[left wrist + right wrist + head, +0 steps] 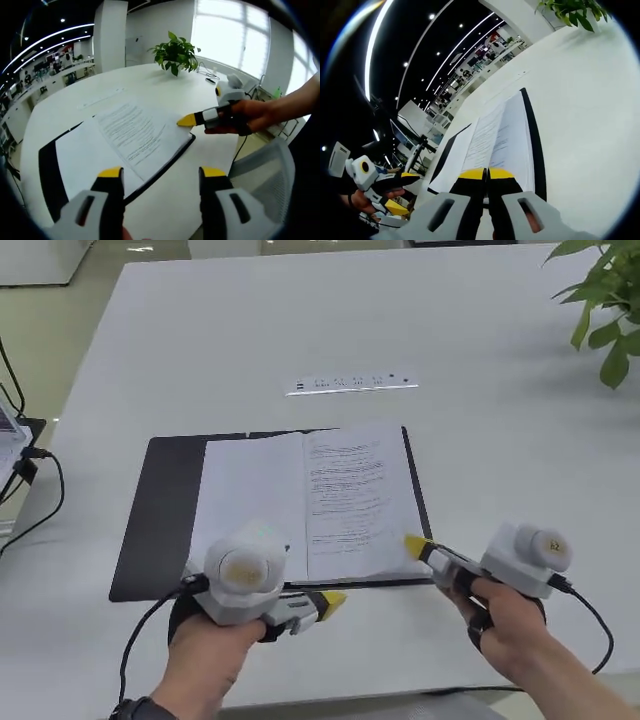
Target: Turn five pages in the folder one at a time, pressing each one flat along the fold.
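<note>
A black folder [158, 515] lies open on the white table. Its left page [250, 490] is blank and its right page [350, 490] carries printed text. My right gripper [415, 545] is shut, its yellow tip resting at the printed page's lower right corner; I cannot tell whether paper is pinched. The same gripper [186, 120] touches that page's [132, 132] edge in the left gripper view. Seen in its own view, the right gripper [487, 173] points along the folder [532, 145]. My left gripper [325, 605] hovers just in front of the folder's near edge, open [162, 172] and holding nothing.
A socket strip [350, 383] is set into the table beyond the folder. A potted plant [605, 300] stands at the far right corner. Cables [45, 495] hang off the table's left edge. A grey chair back [265, 172] sits below the near edge.
</note>
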